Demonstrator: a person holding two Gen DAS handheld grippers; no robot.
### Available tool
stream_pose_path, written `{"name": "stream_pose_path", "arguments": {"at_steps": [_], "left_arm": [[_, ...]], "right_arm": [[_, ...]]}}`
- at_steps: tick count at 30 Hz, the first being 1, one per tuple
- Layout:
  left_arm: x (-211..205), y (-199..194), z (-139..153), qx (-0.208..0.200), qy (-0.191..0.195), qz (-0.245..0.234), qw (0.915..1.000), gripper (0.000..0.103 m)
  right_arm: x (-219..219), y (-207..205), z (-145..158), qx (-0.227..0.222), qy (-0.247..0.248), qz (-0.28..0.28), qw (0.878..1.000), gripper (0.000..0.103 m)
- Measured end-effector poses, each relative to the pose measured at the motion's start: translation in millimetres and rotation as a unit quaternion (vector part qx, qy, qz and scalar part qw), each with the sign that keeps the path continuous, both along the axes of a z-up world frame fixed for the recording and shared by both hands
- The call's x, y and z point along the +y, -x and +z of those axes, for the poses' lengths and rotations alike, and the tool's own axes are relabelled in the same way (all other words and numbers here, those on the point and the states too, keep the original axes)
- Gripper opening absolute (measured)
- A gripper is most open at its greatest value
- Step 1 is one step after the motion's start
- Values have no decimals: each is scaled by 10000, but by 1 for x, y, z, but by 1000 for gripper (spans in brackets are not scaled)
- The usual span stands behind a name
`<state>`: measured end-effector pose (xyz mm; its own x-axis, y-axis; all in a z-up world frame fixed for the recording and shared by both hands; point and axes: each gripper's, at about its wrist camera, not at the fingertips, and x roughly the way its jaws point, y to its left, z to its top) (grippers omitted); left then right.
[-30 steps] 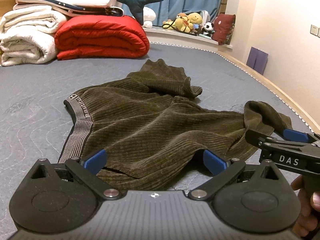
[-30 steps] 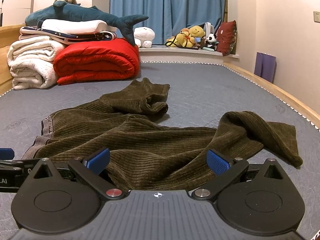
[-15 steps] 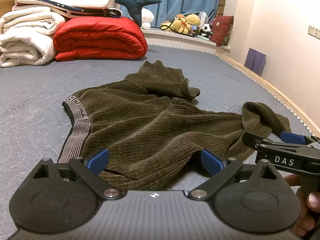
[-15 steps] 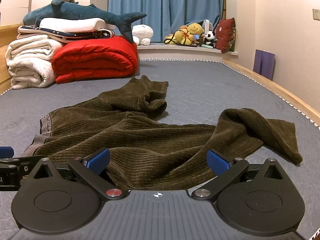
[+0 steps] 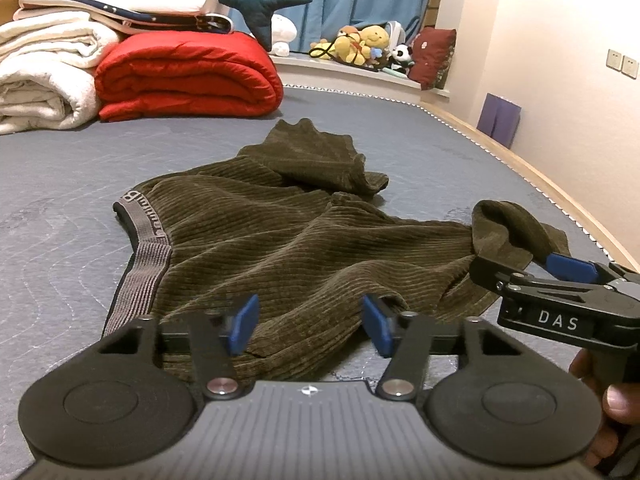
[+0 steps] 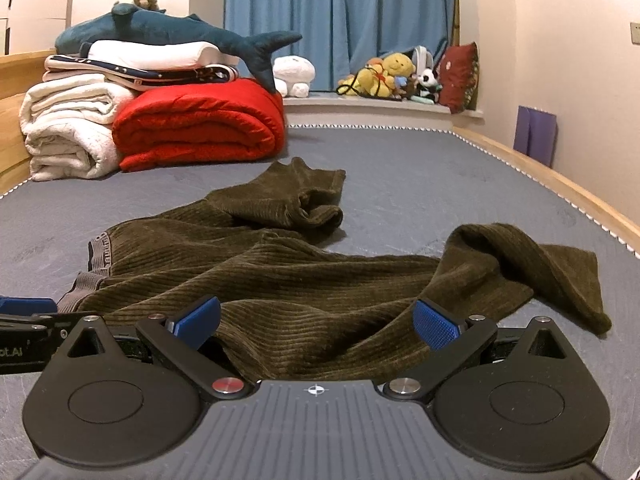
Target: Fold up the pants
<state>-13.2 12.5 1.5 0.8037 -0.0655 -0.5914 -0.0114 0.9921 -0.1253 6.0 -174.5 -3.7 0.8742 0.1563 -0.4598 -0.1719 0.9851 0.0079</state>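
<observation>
Dark olive corduroy pants [image 5: 300,240] lie crumpled on the grey mattress [image 5: 60,184], with the grey waistband [image 5: 148,256] to the left and one leg folded back at the far side. My left gripper [image 5: 310,328] sits at the pants' near edge, its jaws closing with a fold of fabric between the blue pads. My right gripper [image 6: 316,320] is wide open over the near edge of the pants [image 6: 280,272], close to the rumpled leg end [image 6: 540,264]. The right gripper [image 5: 532,268] also shows in the left wrist view, held by a hand [image 5: 612,408].
A red quilt [image 5: 188,76], rolled white blankets [image 5: 44,80] and a shark plush [image 6: 180,32] are stacked at the far left. Stuffed toys [image 6: 388,76] sit on the window ledge. The bed's wooden rim [image 6: 560,180] runs along the right.
The left gripper's jaws have narrowed to about half their earlier width around the pants' edge. The right gripper and the pants have not moved.
</observation>
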Motion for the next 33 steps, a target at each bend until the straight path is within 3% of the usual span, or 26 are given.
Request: {"name": "stream_pose_path", "arguments": {"at_steps": [3,6,11,15,18,21,22,24,26,28,32,33], "left_arm": [[0,-1,0,-3,43,-108,9999,34],[0,-1,3,-63,76,-231,9997,22],[8,-9,18,-14,220,-463,9987,21],[36,-31,45,205,624,-551,9963,21],[66,-46,64,-61,577,-452,9973,22],[107,-55,57,-337,698,-97,9969,22],[123,-58,45,-262,838,64,9961,22],[152,-71,19,388,1134,478,9916,22],[172,-81,2,681,1474,676,9844,23],[185,-90,-7,822,1476,848,9820,25],[199,-106,-25,1095,1456,951,9786,52],[200,-110,-31,1168,1426,998,9778,53]], "right_arm": [[0,1,1,-101,-20,12,9999,95],[-1,1,1,-201,-44,-35,9998,89],[-4,0,4,-319,-249,-94,9991,77],[-8,0,8,-370,-400,-127,9984,54],[-11,1,9,-325,-512,0,9982,43],[-13,1,9,-223,-590,170,9979,43],[-13,1,9,-183,-596,220,9978,43],[-11,1,6,-92,-565,307,9979,43],[-6,0,2,33,-501,445,9977,44],[3,-1,-4,196,-395,680,9967,44],[24,-3,-13,376,-135,976,9944,53],[31,-4,-16,418,-63,1078,9933,56]]}}
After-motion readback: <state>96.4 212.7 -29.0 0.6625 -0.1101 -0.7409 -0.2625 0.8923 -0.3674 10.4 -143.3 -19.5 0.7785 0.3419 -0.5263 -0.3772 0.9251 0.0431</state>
